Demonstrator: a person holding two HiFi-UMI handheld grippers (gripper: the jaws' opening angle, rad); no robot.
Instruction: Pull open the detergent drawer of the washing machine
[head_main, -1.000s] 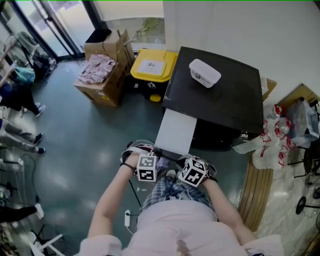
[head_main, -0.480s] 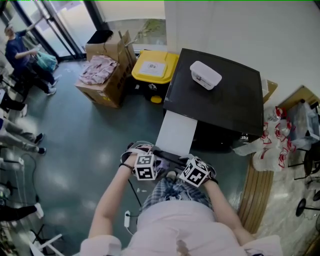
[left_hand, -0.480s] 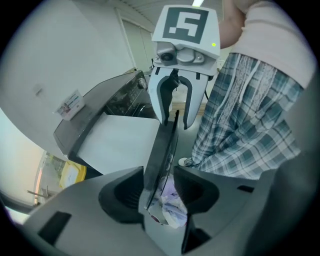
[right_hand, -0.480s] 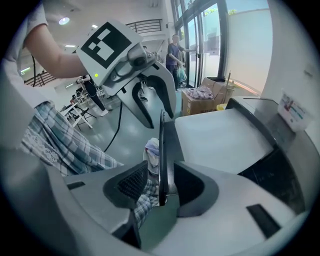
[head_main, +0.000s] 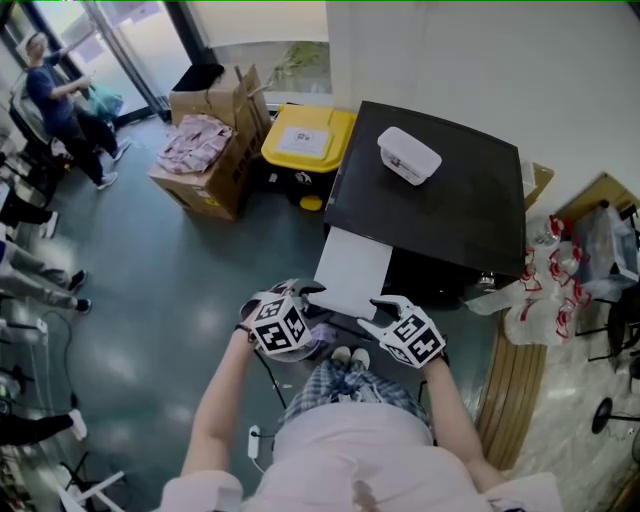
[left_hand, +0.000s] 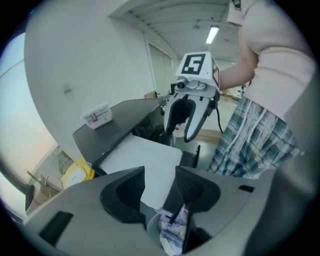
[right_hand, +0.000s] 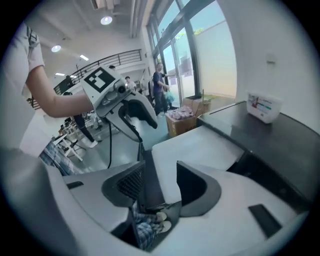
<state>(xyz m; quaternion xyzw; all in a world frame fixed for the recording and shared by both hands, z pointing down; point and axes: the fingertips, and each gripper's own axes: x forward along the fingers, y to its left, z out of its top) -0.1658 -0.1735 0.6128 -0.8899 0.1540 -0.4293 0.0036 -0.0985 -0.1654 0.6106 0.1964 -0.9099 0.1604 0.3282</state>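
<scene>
Detergent drawer (head_main: 352, 270), seemingly the white panel, juts from the front of the dark washing machine (head_main: 440, 200), just beyond both grippers. The jaws of the left gripper (head_main: 303, 293) and right gripper (head_main: 380, 312) have just been opening and now stand apart, nothing between them. Releasing looks like the step in hand: draw both back straight and evenly, without knocking the panel sideways

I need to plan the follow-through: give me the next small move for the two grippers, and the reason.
Probably draw both grippers back, clear of the white drawer panel. It already sticks well out of the front of the black washing machine. The jaws of the left gripper and the right gripper have just been opening, nothing between them, and both hover off its front edge.
</scene>
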